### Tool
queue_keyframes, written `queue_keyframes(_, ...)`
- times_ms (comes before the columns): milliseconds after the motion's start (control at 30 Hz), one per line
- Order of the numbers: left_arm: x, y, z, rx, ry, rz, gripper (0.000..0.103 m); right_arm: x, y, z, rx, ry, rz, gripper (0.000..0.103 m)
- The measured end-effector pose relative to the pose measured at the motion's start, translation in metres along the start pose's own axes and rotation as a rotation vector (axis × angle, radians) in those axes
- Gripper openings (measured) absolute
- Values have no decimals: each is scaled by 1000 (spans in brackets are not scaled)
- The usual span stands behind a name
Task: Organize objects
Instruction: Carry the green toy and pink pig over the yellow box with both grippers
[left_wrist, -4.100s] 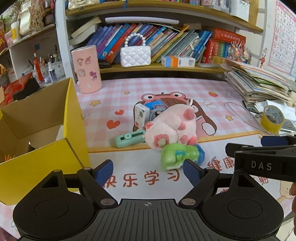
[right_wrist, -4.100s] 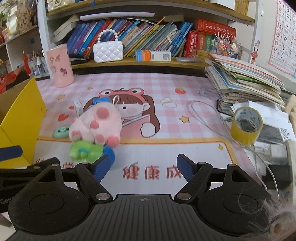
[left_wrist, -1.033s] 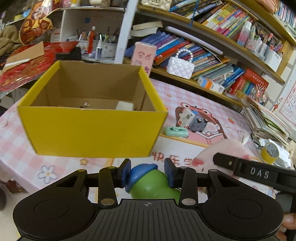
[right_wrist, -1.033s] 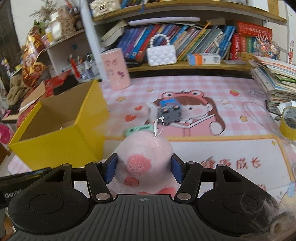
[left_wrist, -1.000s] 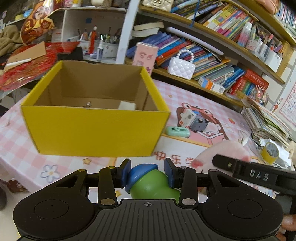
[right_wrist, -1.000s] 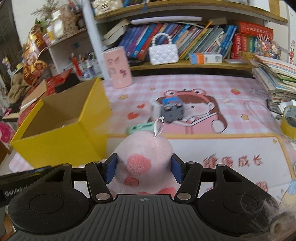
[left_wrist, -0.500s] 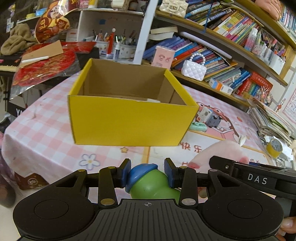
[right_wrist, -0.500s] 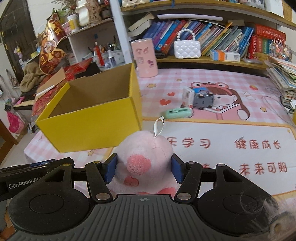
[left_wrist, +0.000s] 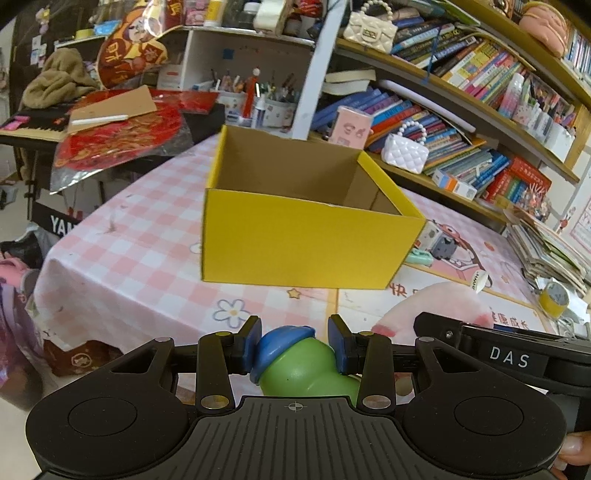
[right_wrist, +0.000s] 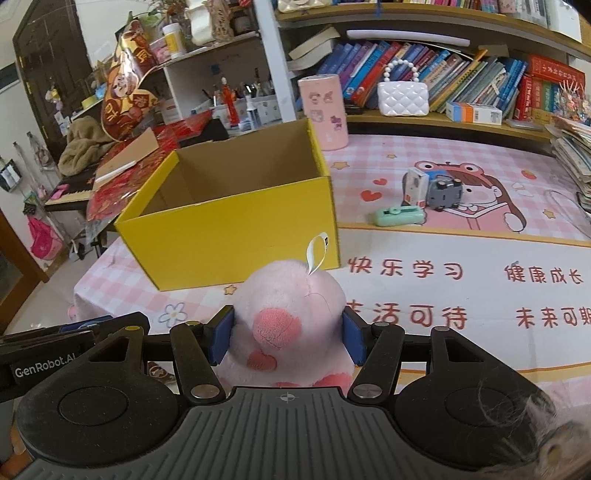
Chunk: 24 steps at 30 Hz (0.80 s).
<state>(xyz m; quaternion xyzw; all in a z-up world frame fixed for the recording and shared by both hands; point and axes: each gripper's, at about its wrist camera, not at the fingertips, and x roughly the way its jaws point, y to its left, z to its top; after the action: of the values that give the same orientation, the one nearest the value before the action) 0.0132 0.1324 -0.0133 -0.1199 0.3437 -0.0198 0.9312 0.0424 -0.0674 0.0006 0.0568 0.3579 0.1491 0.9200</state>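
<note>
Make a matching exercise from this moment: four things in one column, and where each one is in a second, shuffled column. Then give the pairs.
Things
1. pink plush toy
2. green toy
3. yellow box
4. mint green stapler

Places
A. lying on the pink mat, right of the box
B. gripped in the left tongs
C. standing open-topped on the table
D. gripped in the right tongs

Pairs: 1-D, 2-B, 3-C, 4-A
</note>
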Motion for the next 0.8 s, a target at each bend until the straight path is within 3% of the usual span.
queue_keyframes(367, -17, 19, 15, -19, -67, 6, 38, -5, 24, 5, -75, -45, 2, 57)
queue_keyframes(800, -8, 6, 77, -12, -218, -7, 38, 4, 17, 72, -123, -188, 7, 57)
